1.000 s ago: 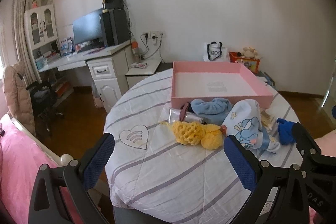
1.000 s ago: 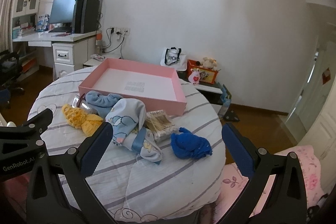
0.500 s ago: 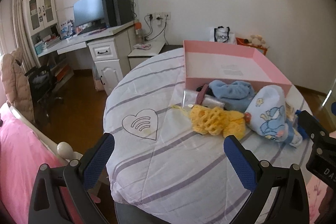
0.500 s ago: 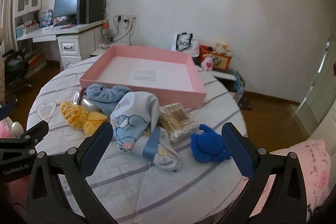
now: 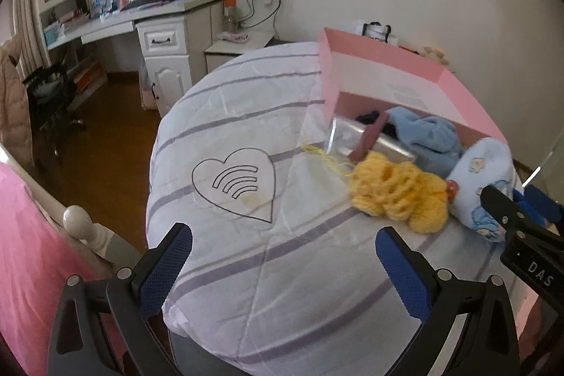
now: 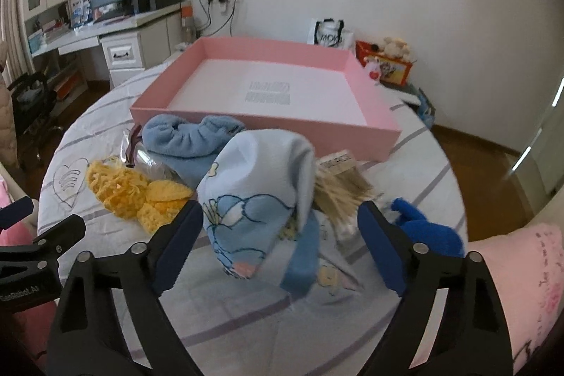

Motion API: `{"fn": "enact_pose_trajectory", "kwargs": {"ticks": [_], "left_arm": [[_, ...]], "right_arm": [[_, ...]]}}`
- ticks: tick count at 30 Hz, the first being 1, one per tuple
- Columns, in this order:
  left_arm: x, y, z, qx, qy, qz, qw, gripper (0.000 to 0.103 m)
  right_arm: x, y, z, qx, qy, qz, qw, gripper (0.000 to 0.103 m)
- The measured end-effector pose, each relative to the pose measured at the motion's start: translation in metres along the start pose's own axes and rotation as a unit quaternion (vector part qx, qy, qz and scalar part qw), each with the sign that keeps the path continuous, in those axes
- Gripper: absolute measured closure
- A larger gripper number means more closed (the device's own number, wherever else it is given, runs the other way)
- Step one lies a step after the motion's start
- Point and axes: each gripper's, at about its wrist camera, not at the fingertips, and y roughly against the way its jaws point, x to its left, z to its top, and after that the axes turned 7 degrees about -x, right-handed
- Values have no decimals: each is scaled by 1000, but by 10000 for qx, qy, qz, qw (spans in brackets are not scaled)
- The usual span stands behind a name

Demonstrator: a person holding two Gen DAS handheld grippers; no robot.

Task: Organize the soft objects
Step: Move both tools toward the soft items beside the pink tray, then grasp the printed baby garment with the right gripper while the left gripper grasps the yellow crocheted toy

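the pale blue printed cloth [image 6: 257,196] lies bunched at the centre of the right wrist frame, on the striped tablecloth [image 6: 246,312] just in front of the pink tray [image 6: 373,115]. the right gripper [image 6: 280,228] has just been closing its jaws; they stand apart around the cloth, pads not pressing. left of it sit a yellow crochet piece [image 6: 127,189] and a light blue fleece item [image 6: 190,143]; at right, a dark blue knit [image 6: 423,228] beside a pack of cotton swabs [image 6: 338,185]. the left gripper [image 5: 282,256] hangs released over bare tablecloth, lower centre of its frame.
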Motion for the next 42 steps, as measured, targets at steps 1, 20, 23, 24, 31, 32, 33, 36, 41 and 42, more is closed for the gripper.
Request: {"fn": "enact_pose_trajectory", "kwargs": {"ticks": [1, 20, 23, 24, 31, 32, 33, 36, 41, 42], "left_arm": [[1, -3, 0, 16, 9, -3, 10000, 0], [-11, -45, -19, -74, -480, 153, 9987, 0], [-11, -44, -17, -9, -428, 108, 9990, 0], [-10, -43, -17, 32, -367, 87, 9993, 0], [-8, -28, 0, 125, -148, 27, 9998, 0], [-9, -23, 2, 73, -165, 24, 9998, 0], [-11, -19, 4, 14, -189, 36, 9998, 0], [-21, -5, 8, -165, -287, 1, 9995, 0], [-43, 10, 9, -265, -446, -223, 9984, 0], [-51, 12, 9, -275, -509, -301, 9979, 0]], "right_arm": [[3, -4, -1, 61, 17, 9, 10000, 22], [24, -12, -8, 73, 216, -356, 9991, 50], [17, -6, -5, -12, 56, -223, 9997, 54], [13, -3, -3, -64, -36, -128, 9999, 55], [-3, 27, 9, -579, -300, 67, 9979, 56], [-6, 33, 11, -648, -318, 101, 9973, 56], [-9, 38, 12, -710, -332, 111, 9969, 56], [-19, 53, 17, -898, -404, 41, 9951, 56], [-40, 75, 17, -1241, -657, -202, 9899, 56], [-46, 76, 16, -1261, -734, -262, 9889, 56]]}}
